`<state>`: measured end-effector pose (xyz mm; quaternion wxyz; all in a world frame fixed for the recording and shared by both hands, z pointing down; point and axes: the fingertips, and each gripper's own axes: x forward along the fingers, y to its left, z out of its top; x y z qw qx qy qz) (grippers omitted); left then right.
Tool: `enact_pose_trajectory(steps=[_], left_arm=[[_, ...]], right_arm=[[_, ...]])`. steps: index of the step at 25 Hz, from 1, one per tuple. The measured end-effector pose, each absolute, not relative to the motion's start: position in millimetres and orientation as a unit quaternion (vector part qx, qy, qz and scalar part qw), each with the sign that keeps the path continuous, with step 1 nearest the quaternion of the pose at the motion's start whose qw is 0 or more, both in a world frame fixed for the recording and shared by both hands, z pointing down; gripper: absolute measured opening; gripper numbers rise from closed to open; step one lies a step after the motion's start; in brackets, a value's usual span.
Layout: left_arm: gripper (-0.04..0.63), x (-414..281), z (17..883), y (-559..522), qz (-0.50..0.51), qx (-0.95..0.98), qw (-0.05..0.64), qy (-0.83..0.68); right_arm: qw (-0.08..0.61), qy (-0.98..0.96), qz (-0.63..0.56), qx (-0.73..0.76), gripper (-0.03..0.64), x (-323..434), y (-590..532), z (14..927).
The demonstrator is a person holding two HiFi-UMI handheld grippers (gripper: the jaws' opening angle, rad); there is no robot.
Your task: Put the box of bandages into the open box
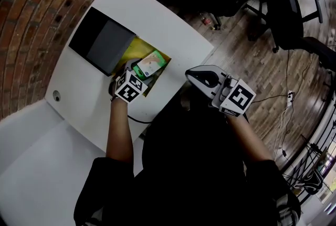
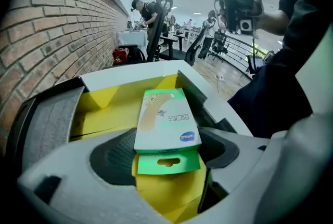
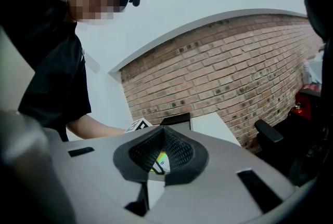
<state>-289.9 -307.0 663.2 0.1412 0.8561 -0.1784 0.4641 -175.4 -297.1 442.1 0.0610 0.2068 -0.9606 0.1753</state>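
White table [image 1: 173,31] carried the yellow-lined open box [image 1: 135,47] | your left gripper [image 2: 165,158] was clamped on the green-and-white box of bandages [image 2: 165,119], low over the yellow well | only the release seemed left | your right gripper [image 3: 162,160] was closed, empty, well aside | label print unreadable, one blue oval logo.

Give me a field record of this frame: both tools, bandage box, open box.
left tool: shut on bandage box
right tool: shut, empty, held in the air beside the table
bandage box: green and white, over the open box's yellow interior, not yet released
open box: on the white table, dark lid flipped open
task state: box of bandages not yet set down
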Motion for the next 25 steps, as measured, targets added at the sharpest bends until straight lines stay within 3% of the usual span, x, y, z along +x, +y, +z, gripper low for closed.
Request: enact_pose_trajectory(steps=[16, 25], left_arm=[[0.37, -294.2, 651.9, -303.0, 0.46, 0.858, 0.149, -0.173], [0.37, -299.5, 590.5, -297.5, 0.393, 0.861, 0.142, -0.288]], right_arm=[[0.064, -0.963, 0.179, 0.189, 0.006, -168.0, -295.9, 446.8], [0.04, -0.977, 0.151, 0.149, 0.006, -147.9, -288.0, 424.0]])
